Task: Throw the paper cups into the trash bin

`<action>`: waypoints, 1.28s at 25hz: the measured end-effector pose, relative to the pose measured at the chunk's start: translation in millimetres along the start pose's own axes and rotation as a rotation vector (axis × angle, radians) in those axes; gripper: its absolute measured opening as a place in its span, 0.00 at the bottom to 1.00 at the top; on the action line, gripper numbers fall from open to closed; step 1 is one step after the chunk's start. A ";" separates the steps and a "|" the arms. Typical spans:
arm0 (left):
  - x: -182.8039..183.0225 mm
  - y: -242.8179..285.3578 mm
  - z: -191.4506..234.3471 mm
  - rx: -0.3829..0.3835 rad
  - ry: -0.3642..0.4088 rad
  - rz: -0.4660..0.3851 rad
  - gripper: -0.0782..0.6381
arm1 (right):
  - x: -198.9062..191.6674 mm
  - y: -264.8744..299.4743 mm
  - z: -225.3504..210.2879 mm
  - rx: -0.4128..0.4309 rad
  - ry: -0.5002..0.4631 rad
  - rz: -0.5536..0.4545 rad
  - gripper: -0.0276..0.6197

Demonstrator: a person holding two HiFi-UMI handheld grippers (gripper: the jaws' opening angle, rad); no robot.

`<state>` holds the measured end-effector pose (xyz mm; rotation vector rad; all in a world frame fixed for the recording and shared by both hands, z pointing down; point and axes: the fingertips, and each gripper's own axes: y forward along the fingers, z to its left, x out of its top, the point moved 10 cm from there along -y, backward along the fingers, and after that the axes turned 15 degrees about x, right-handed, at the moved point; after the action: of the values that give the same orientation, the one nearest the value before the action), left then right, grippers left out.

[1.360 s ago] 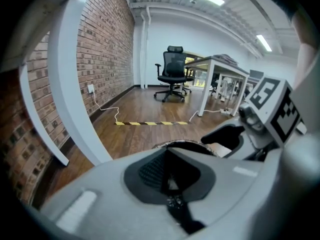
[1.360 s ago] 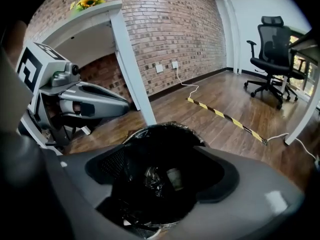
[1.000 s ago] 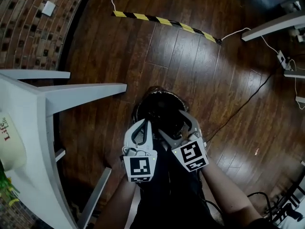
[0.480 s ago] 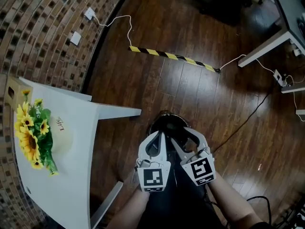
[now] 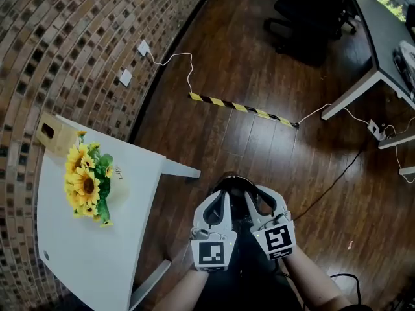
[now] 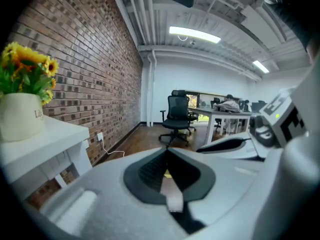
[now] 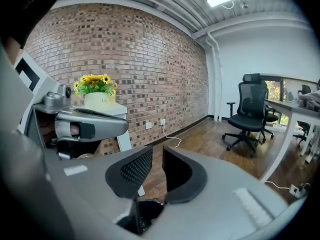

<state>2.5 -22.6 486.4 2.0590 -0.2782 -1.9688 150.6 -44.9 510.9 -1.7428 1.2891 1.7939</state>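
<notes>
Dark hardwood floor [image 5: 259, 148] surrounds a black-lined trash bin [image 5: 232, 181] that stands just beside the corner of a white table [image 5: 84, 258], likely so that whatever is cleared from the tabletop has a short trip to the drop. Both hand-held grippers sit side by side directly over the bin's mouth in the head view, their marker cubes toward the person. The left gripper [image 6: 167, 153] is clenched, its dark pads meeting at the tips with nothing caught in them. The right gripper [image 7: 157, 156] has just been closing its jaws, which now stand a narrow slit apart, and nothing is between them either.

No paper cups appear anywhere: not in either set of jaws, not on the table, not on the floor. The inside of the bin is too dark to read, so whether any cups lie there cannot be told. With both tools empty above it, the throw looks finished or between rounds rather than under way.

On the table, only a bunch of sunflowers [image 5: 84, 183] in a white pot [image 6: 20, 116] and a small tan box [image 5: 52, 133] against the brick wall [image 5: 65, 44] are in sight. A yellow-and-black floor strip [image 5: 240, 107] covers a cable farther out, and an office chair [image 5: 311, 18] stands well apart, leaving the bin easy to reach.
</notes>
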 end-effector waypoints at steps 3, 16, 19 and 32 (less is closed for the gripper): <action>16.6 -5.4 6.4 -0.001 0.007 -0.021 0.12 | 23.0 -4.7 1.3 -0.015 -0.019 -0.027 0.13; 94.5 -43.8 20.0 -0.010 0.017 -0.136 0.12 | 106.1 -43.3 18.5 -0.071 -0.072 -0.134 0.08; 105.6 -50.1 18.8 -0.018 0.017 -0.146 0.12 | 124.3 -52.7 20.4 -0.080 -0.079 -0.154 0.06; 134.9 -70.2 24.2 -0.027 0.004 -0.213 0.12 | 160.6 -69.1 17.1 -0.109 -0.108 -0.212 0.05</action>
<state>-18.1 -2.1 335.2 2.1531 -0.0313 -2.0741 160.1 -50.4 335.6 -1.7390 0.9422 1.8367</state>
